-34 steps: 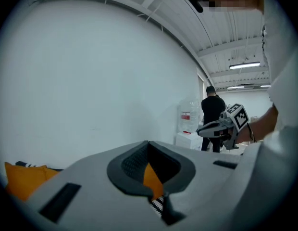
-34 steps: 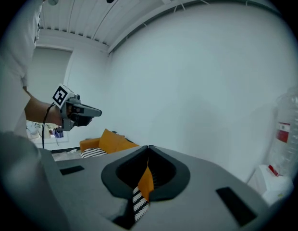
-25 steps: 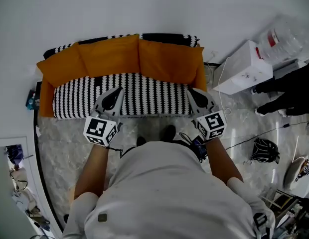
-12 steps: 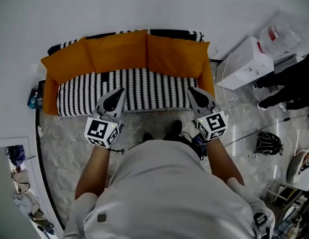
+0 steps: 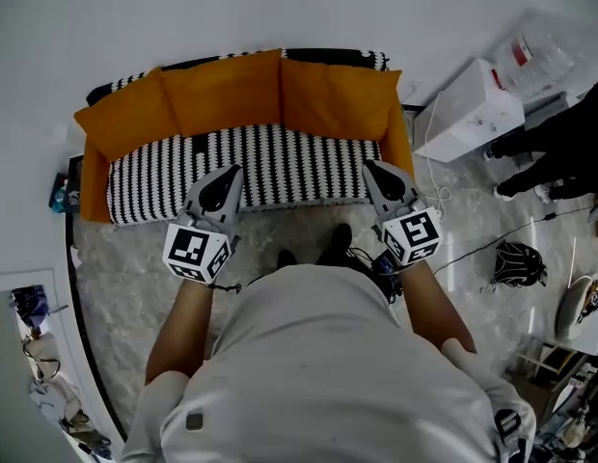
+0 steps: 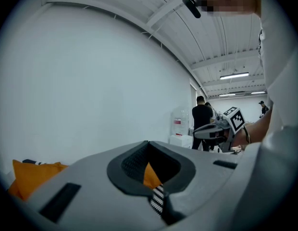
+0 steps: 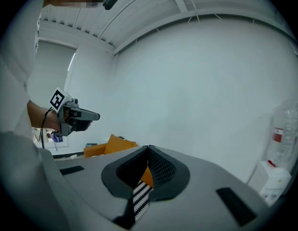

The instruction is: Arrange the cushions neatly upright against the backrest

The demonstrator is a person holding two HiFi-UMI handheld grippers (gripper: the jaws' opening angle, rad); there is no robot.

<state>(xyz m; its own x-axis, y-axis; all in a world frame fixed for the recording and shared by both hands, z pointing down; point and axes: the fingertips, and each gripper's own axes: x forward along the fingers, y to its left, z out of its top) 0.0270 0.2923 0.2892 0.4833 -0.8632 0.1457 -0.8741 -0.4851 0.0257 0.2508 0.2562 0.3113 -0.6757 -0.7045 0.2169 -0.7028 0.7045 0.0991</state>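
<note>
Both grippers have drawn back from the sofa over the last second, so its seat now sits slightly higher in the head view. The left gripper (image 5: pixel 225 174) and right gripper (image 5: pixel 372 168) hover level over the front edge of the seat, jaws pressed together with nothing between them. Each gripper's own view shows only a sliver of orange and stripes through the notch behind its closed tips.

Three plump orange fabric cushions already stand against the backrest (image 5: pixel 333 57): the left cushion (image 5: pixel 123 122), the middle cushion (image 5: pixel 224 93) and the right cushion (image 5: pixel 336 99). The middle and right ones meet edge to edge and look square. The left one is angled towards the corner, its outer point jutting past the arm.

The task looks nearly finished, and this moment reads as a check from a step back. If anything needs doing, it is that left cushion. Pushing its lower corner inwards with closed tips should work better than pinching it, because the soft filling would dent under a pinch and the cover would bunch.

The black-and-white zigzag woven seat cover (image 5: pixel 280 167) lies flat and taut between orange upholstered arms. Beneath the sofa is a pale marbled floor (image 5: pixel 116 287).
</note>
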